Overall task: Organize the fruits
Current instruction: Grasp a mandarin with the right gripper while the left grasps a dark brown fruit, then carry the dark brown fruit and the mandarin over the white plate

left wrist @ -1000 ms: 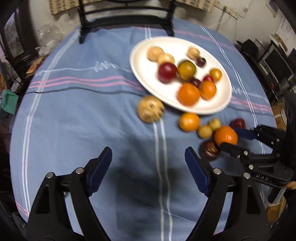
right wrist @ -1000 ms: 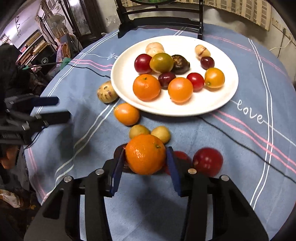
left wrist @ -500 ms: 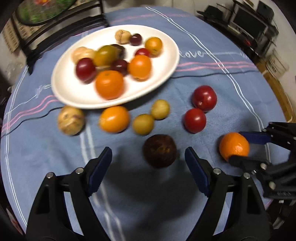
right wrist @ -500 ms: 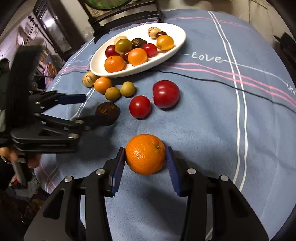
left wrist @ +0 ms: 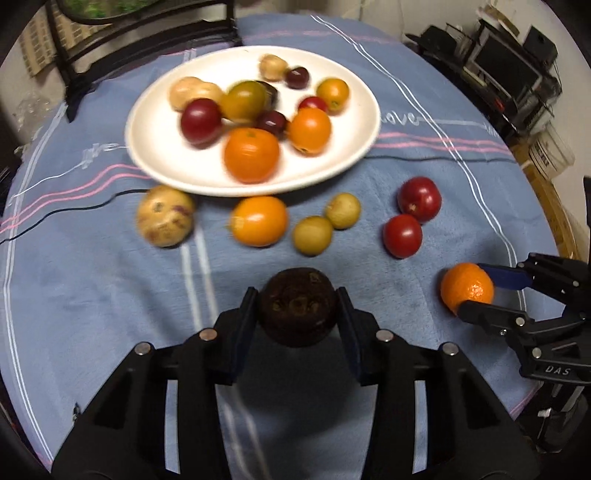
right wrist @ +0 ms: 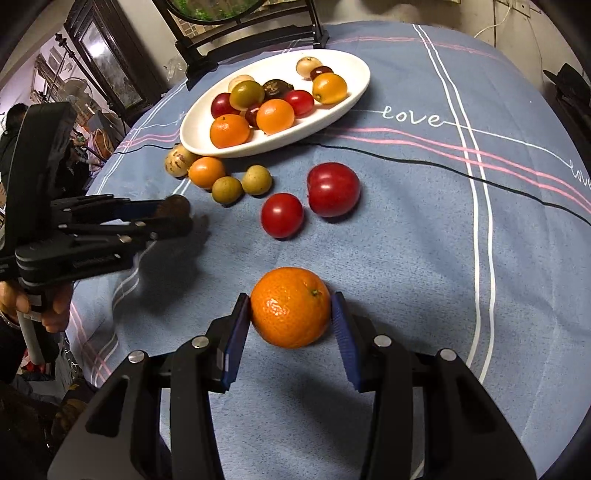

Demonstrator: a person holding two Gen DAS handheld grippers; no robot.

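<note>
A white plate holding several fruits sits at the far side of the blue cloth. My left gripper is closing, and its pads touch both sides of the dark brown fruit between them, which rests on the cloth. The right wrist view shows the left gripper and the dark brown fruit from the side. My right gripper is shut on an orange low over the cloth at the near right.
Loose on the cloth before the plate lie a speckled yellow fruit, an orange fruit, two small yellow-green fruits and two red ones. A black cable crosses the cloth. A chair stands behind the table.
My left gripper moved forward around the dark brown fruit and its jaws narrowed onto it. My right gripper carried the orange away from the loose pile, then stayed still.
</note>
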